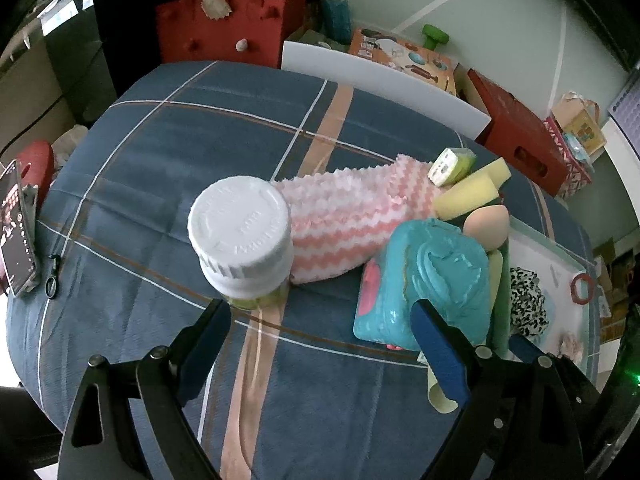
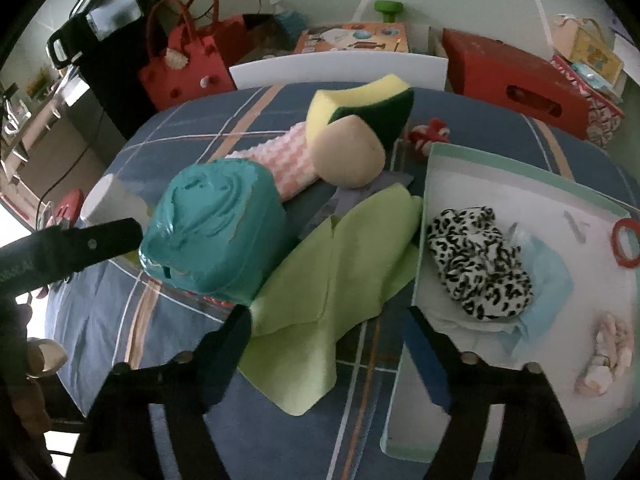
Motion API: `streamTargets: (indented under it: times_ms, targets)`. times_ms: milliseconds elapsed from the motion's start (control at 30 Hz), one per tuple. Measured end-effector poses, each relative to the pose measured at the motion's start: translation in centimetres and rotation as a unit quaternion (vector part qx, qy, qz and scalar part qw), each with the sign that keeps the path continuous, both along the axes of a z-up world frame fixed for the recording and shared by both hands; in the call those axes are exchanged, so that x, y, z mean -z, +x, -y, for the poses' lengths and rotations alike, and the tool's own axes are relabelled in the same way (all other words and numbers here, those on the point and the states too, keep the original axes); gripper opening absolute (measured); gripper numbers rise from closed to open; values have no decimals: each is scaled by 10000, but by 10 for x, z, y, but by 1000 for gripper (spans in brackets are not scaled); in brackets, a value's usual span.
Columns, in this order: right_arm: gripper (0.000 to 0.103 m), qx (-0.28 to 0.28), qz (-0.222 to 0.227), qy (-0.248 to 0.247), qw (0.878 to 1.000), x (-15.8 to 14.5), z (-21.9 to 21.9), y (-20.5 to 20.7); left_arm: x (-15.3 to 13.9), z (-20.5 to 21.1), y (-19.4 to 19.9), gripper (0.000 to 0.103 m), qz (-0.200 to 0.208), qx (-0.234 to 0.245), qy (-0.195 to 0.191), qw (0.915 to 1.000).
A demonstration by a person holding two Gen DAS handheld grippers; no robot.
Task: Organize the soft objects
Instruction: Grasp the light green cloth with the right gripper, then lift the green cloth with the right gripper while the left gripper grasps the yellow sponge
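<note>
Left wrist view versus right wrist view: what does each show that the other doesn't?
Only the left wrist view shows the white-capped bottle from above, a phone at the table's edge and a small labelled green item.

Only the right wrist view shows the red-and-white toy, the light blue cloth and pink pieces in the tray.

Both show the teal wipes pack, pink striped cloth, sponge, beige puff and leopard scrunchie.

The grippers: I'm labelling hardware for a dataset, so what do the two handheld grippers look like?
Both look alike. The left gripper and right gripper have black angular linkage arms with silver rivets, and flat blue finger pads. No cables, sleeves or markings are visible on them.
</note>
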State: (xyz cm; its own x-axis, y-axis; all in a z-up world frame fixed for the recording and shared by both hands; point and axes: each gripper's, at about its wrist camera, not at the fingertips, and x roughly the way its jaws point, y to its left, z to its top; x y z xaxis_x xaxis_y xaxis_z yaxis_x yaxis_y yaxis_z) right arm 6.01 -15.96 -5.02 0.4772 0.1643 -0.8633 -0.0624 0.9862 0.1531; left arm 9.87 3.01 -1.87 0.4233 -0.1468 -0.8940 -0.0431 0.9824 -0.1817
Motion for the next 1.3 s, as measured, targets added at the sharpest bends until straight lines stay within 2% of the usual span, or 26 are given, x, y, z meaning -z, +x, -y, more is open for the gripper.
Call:
streamTargets:
  times_ms: [100, 167, 333, 500, 567, 633, 900, 1300]
  targets:
    - [66, -110, -3, -1, 9999, 3, -4, 2, 2, 1, 1, 91, -23, 31, -57, 10000]
    - [57, -159, -43, 1, 9999, 6, -7, 3, 3, 2, 2, 91, -35, 44, -84, 9999]
    - [53, -190, -155, -30, 9997, 16, -9, 9, 3, 3, 1, 91, -30, 48, -69, 10000]
    - [37, -240, -162, 7, 9996, 21, -11, 13, 3, 3, 1, 91, -29, 48, -52, 10000]
    - [18, -216, -80, -49, 9997, 19, -11, 12, 2, 3, 1, 91, -8, 40, -52, 10000]
    - [8, -181, 12, 12, 9998, 16, -5, 13, 0, 1, 0, 91, 32, 28, -74, 10000]
    - [5, -237, 123, 104, 9996, 7, -6, 11, -5, -1, 0, 91, 79, 16, -65, 9999]
    - [4, -47, 742, 463, 9962, -36, 19, -1, -22, 5, 0, 91, 381, 91, -25, 9992]
